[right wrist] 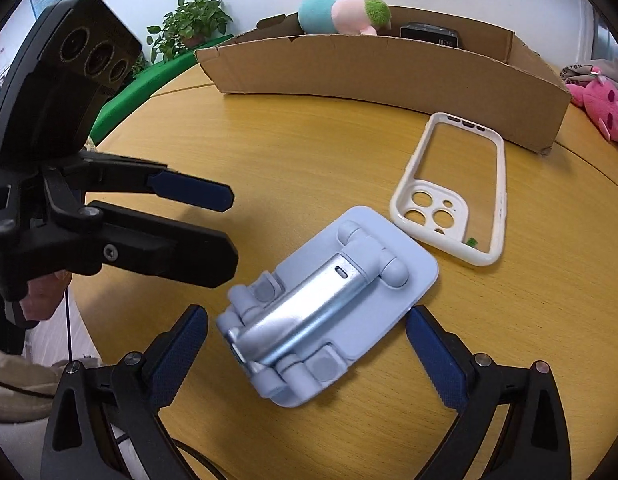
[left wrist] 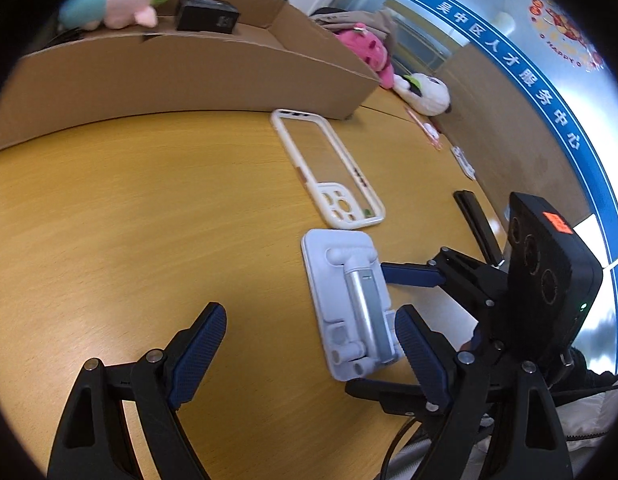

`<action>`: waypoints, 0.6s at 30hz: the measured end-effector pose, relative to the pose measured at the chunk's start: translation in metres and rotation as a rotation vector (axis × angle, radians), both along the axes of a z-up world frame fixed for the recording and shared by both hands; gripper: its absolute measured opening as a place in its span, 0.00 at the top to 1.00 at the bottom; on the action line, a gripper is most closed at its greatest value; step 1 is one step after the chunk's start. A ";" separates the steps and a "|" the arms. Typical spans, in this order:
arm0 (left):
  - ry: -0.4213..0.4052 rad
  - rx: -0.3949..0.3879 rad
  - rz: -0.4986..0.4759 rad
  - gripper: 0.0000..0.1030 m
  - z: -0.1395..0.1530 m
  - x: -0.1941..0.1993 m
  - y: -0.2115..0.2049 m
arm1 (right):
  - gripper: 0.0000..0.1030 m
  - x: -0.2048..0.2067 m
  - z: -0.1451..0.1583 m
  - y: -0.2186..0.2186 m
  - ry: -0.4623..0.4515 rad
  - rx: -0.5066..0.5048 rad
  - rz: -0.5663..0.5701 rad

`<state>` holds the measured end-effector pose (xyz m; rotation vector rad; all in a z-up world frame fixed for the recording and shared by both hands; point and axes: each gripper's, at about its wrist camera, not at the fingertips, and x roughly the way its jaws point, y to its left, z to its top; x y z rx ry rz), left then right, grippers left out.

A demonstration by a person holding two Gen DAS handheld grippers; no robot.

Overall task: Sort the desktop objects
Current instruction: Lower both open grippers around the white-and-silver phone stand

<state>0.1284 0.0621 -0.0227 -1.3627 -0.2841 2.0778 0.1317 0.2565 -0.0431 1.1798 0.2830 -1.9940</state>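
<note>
The folded pale-blue phone stand [right wrist: 329, 312] lies flat on the wooden surface [right wrist: 309, 152], its silver arm facing up. The right tool [right wrist: 307, 344] straddles it with fingers wide apart, one pad [right wrist: 179, 354] on either side of the stand and neither clearly touching it. The left tool [left wrist: 309, 350] hangs just beside the stand, also spread open; its right-hand pad [left wrist: 419, 354] sits close against the stand's near corner, while the rest of the tool is over bare wood. Just beyond the stand lies a white phone case [right wrist: 455, 192], camera cut-outs toward the stand, the two nearly touching. Beyond the case stands a low cardboard box [right wrist: 389, 68]. It holds a plush toy [right wrist: 345, 14] in teal, pink and green and a black device [right wrist: 429, 34]. A pink plush [right wrist: 601, 104] lies at the box's far end.
</note>
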 end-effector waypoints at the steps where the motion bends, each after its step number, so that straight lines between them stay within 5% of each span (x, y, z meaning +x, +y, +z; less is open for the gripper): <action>1: -0.002 0.003 0.009 0.17 -0.001 0.001 -0.004 | 0.02 0.000 0.000 -0.003 -0.008 -0.011 -0.002; 18: -0.005 0.004 0.104 0.17 0.002 0.026 -0.043 | 0.03 -0.012 0.004 -0.011 -0.141 -0.124 -0.031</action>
